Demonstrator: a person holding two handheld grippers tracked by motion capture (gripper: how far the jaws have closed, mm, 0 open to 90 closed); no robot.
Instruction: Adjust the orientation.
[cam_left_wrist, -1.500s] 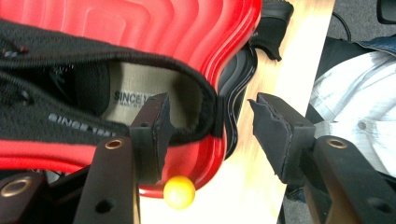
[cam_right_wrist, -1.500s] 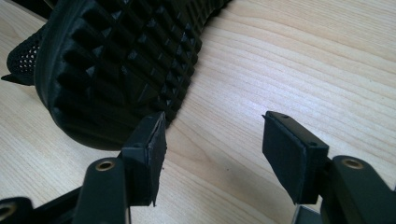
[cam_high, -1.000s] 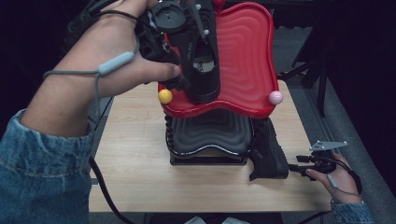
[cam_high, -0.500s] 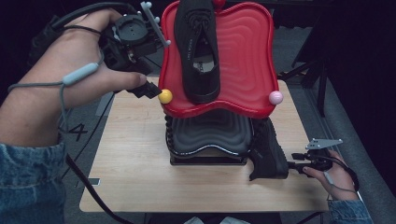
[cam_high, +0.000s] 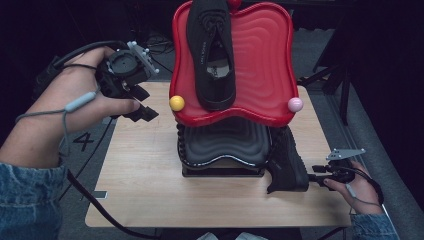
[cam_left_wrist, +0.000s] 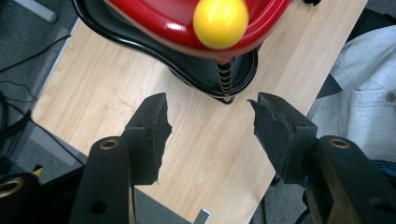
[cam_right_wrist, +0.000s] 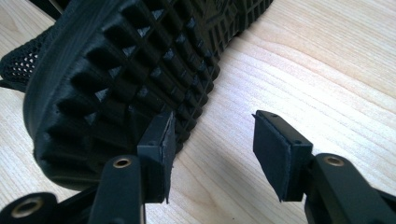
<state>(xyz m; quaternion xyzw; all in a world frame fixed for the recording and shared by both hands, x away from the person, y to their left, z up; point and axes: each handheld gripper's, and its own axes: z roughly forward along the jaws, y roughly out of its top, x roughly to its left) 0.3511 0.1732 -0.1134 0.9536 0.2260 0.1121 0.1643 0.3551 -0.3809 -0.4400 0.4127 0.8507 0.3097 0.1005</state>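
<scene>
Now that my left gripper has let go of the first shoe and pulled back to the left, that shoe lies on the red tray, toe toward me, between the yellow ball and the pink ball. Left jaws stand wide w/ nothing between them; in the left gripper view they hang over bare table, tray edge just beyond. So shoe no. 1 looks placed, I'd say.

Second shoe sits on its side at the near right, against the black tray of the rack. My right gripper is right at its sole: jaws have just been closing some but are open yet, the inner pad beside the tread, nothing gripped. Next job, prob.: get a proper hold on that shoe & lift it to the rack.
</scene>
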